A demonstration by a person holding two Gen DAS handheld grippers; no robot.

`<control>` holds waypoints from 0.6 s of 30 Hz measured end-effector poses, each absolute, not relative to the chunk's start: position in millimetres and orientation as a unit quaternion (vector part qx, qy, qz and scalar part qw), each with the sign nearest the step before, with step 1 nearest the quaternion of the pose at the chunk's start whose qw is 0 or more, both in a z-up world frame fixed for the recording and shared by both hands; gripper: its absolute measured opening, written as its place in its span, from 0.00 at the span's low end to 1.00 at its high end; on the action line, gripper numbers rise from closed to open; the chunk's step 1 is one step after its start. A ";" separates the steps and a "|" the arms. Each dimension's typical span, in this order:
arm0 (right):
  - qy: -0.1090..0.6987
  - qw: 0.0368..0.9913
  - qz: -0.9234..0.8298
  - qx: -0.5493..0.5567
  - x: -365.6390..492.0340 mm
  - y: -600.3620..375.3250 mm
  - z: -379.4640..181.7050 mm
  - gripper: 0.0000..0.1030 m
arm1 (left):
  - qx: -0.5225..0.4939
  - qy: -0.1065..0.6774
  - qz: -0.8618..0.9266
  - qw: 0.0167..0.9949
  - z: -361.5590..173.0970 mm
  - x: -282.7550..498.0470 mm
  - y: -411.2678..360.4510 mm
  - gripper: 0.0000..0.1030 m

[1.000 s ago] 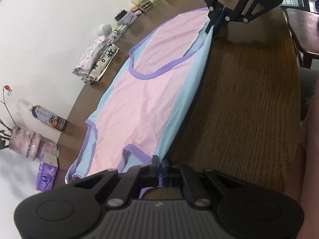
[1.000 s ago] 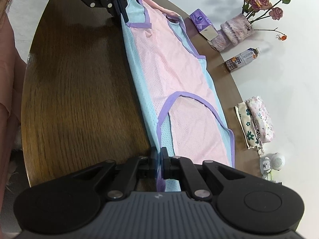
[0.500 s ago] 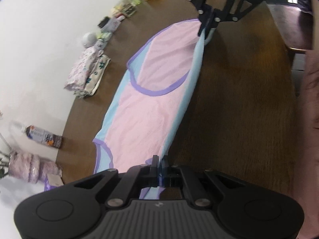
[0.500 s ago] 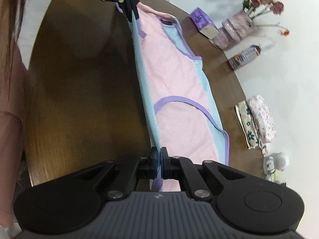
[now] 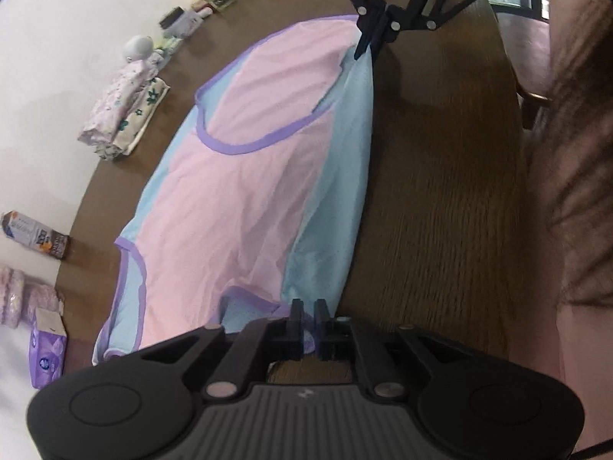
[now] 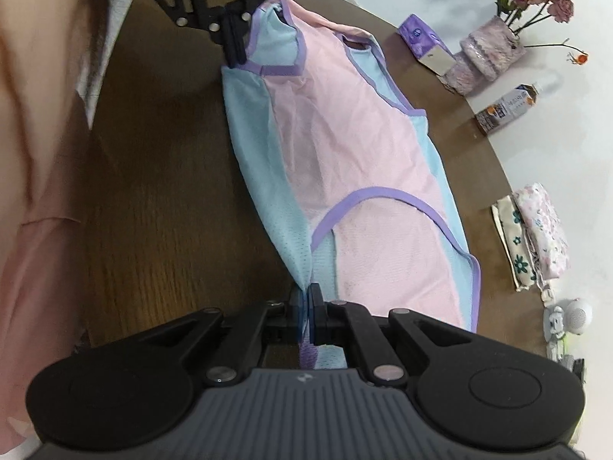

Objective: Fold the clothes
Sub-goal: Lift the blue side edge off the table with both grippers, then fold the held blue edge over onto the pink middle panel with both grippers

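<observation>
A pink sleeveless garment (image 5: 249,191) with light blue sides and purple trim lies lengthwise on the brown wooden table (image 5: 440,191). Its near long edge is raised between the two grippers. My left gripper (image 5: 306,306) is at the armhole end. Its jaws are opening, and a slim gap shows with purple trim still between them. In the right wrist view the left gripper (image 6: 233,50) is at the top, beside the garment (image 6: 345,153). At the hem end my right gripper (image 6: 308,295) is shut on the blue edge. It appears again at the top of the left wrist view (image 5: 367,44).
Along the far table edge by the white wall lie folded floral cloths (image 6: 536,230), a drink bottle (image 6: 505,107), a purple tissue pack (image 6: 421,38) and a vase of roses (image 6: 486,50). A person's pink clothing (image 6: 34,153) borders the near side. A chair (image 5: 528,50) stands beyond the table.
Both grippers have risen and lifted the garment's near edge, so the blue side panel now slopes up. The left jaws, pressed together before, have parted a little.
</observation>
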State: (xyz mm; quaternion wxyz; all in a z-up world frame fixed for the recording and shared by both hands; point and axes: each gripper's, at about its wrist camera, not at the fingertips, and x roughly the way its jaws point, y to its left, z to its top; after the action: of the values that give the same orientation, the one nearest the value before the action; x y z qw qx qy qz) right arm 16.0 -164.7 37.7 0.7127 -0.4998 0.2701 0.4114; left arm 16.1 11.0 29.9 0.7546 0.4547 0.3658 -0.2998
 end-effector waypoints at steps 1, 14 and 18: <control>0.270 0.717 0.409 -0.495 16.5 -165.2 37.8 0.02 | 0.455 0.362 -0.302 0.755 29.0 13.4 8.8 0.12; 0.263 0.761 0.391 -0.445 25.8 -171.1 51.2 0.02 | 0.482 0.296 -0.307 0.765 16.1 9.2 -36.4 0.38; 0.258 0.774 0.383 -0.433 29.3 -172.2 55.1 0.02 | 0.479 0.275 -0.306 0.775 12.8 10.8 -57.6 0.41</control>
State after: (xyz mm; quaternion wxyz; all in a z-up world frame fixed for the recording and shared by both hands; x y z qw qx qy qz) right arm 29.3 -172.2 55.1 0.7741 -0.4326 0.2584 0.3833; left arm 10.8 -57.6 12.8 0.7752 0.4794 0.2748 -0.3061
